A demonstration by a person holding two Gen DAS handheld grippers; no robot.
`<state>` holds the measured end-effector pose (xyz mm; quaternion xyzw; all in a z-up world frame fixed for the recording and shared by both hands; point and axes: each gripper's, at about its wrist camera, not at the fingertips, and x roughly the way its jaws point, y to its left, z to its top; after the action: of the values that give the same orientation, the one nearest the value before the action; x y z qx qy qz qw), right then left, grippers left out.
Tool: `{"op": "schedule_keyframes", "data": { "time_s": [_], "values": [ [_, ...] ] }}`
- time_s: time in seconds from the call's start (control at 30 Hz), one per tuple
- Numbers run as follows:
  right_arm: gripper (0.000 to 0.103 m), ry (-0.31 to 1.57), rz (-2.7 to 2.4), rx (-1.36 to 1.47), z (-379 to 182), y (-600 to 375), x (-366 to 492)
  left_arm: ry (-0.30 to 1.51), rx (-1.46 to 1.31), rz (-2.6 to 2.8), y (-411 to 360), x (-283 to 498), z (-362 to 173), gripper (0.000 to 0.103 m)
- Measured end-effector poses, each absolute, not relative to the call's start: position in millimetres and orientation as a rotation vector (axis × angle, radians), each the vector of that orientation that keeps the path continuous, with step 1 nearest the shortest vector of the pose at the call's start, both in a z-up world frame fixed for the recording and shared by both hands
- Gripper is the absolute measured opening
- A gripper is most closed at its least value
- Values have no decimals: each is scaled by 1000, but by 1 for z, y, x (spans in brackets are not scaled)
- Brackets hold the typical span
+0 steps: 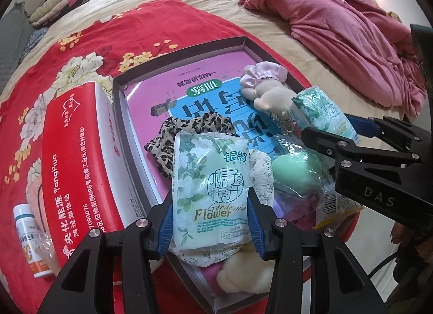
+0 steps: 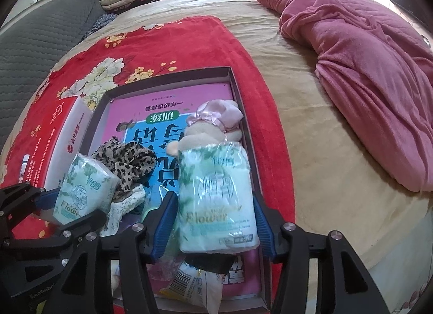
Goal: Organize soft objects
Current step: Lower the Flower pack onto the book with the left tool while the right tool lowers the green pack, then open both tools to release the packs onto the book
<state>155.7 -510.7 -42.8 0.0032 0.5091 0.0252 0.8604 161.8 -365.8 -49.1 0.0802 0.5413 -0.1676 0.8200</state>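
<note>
A shallow grey box (image 1: 245,43) (image 2: 230,73) lies on a red floral blanket with a pink and blue book (image 1: 189,76) (image 2: 167,97) inside. My left gripper (image 1: 209,219) (image 2: 67,203) is shut on a green "Flower" tissue pack (image 1: 211,187) (image 2: 81,187), held over the box's near end. My right gripper (image 2: 213,216) (image 1: 333,135) is shut on a second tissue pack (image 2: 216,197) (image 1: 322,113), held over the box's right side. In the box lie a leopard-print cloth (image 1: 189,130) (image 2: 127,162), a plush toy with pink cap (image 1: 268,86) (image 2: 211,124) and a bagged green sponge (image 1: 295,168).
A red tissue box (image 1: 78,157) (image 2: 59,130) lies left of the grey box, with a small white bottle (image 1: 27,235) beside it. A pink quilt (image 1: 338,24) (image 2: 365,65) is heaped at the right on the beige bed sheet (image 2: 311,138). A grey pillow (image 2: 40,38) is at the far left.
</note>
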Motion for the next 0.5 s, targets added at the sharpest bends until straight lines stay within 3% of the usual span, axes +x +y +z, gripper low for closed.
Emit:
{"op": "schedule_keyframes", "data": {
  "time_s": [0.5],
  "values": [
    [62, 1043, 43, 6, -30, -510, 156, 1149, 166, -377, -366, 157, -46, 64]
  ]
}}
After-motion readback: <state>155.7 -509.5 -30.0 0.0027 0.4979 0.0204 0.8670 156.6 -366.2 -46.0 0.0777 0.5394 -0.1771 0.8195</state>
